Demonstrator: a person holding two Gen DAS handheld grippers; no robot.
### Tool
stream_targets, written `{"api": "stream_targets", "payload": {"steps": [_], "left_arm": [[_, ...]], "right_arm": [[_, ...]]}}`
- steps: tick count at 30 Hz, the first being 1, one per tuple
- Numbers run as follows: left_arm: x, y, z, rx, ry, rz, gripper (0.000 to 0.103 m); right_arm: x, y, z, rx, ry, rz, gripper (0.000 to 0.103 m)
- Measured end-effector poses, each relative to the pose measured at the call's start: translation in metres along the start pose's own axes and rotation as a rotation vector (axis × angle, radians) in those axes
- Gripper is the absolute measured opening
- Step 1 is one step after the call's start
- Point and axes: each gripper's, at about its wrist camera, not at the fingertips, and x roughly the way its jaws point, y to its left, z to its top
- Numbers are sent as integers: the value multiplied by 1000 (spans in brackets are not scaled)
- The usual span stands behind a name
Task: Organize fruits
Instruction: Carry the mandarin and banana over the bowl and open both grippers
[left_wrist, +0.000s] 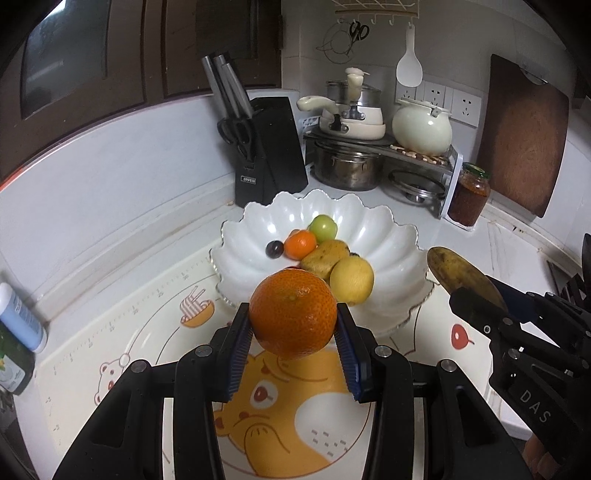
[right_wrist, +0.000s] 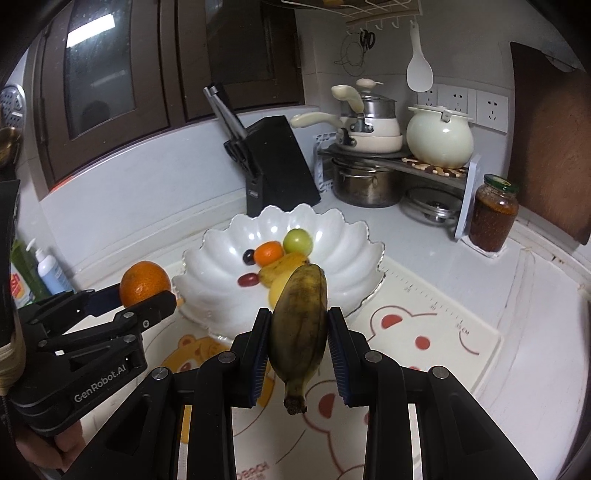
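My left gripper (left_wrist: 293, 325) is shut on a large orange (left_wrist: 293, 314) and holds it above the mat, just in front of the white scalloped bowl (left_wrist: 391, 236). My right gripper (right_wrist: 298, 325) is shut on a brownish banana (right_wrist: 299, 325), stem toward the camera, also just before the bowl (right_wrist: 221, 254). The bowl holds a green fruit (left_wrist: 323, 228), a small orange (left_wrist: 301, 243), a dark grape (left_wrist: 274, 249), a yellow lemon (left_wrist: 351, 280) and other fruit. The right gripper with the banana (left_wrist: 461, 275) shows at the right of the left wrist view; the orange (right_wrist: 144, 282) shows at the left of the right wrist view.
A cartoon bear mat (left_wrist: 147, 332) covers the counter under the bowl. Behind stand a black knife block (left_wrist: 267, 147), a rack with pots (left_wrist: 347, 166) and a white kettle (left_wrist: 421, 129), a sauce jar (left_wrist: 469, 195) and a wooden board (left_wrist: 524, 133). Bottles (left_wrist: 22, 317) stand at the left.
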Motion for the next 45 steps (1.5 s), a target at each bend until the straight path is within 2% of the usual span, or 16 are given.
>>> {"api": "stream_targets", "payload": {"steps": [23,38,42,45], "left_arm": [[77,7,43,-22,39,27,43],[119,18,35,-36,124,49,45],[111,19,35,-37,100,68,68],[104,20,36,-39,92,77,72]], "right_arm": [[73,-25,46,-33,21,-49,31],[113,-22,45,-87,84,-91,33],[107,-20,47,-96,63,-123,60],[100,-21,47,-87,45,-134,69]]}}
